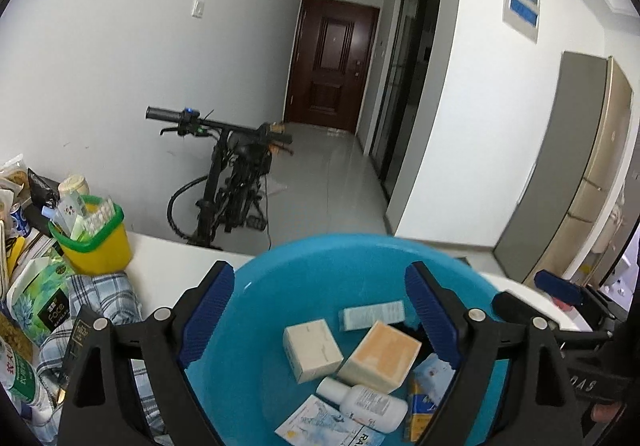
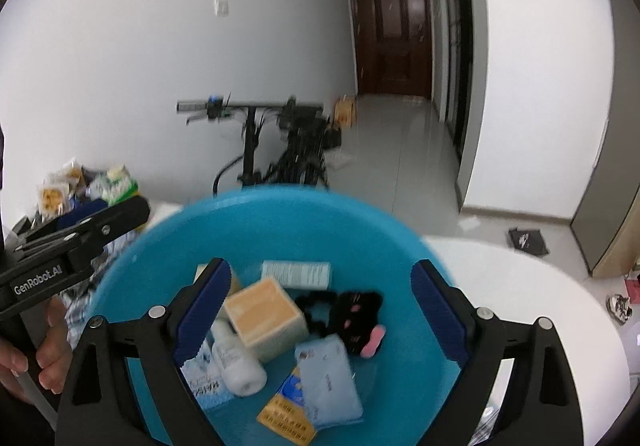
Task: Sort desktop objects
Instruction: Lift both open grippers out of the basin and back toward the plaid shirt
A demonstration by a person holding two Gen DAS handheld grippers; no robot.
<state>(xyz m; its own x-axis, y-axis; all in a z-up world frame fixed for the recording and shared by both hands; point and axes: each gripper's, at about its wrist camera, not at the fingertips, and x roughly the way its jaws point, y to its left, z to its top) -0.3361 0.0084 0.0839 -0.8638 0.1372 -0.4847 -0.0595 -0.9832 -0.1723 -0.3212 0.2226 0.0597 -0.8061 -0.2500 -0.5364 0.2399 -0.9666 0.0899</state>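
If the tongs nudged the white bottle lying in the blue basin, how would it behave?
The white bottle lies on its side and looks round, so it would probably roll. Its smooth plastic may slip between pads. Boxes crowding it in the blue basin would likely stop it soon.

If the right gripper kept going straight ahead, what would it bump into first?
Probably the orange-topped box lying in the blue basin. The open right gripper points down into it, though depth is hard to judge.
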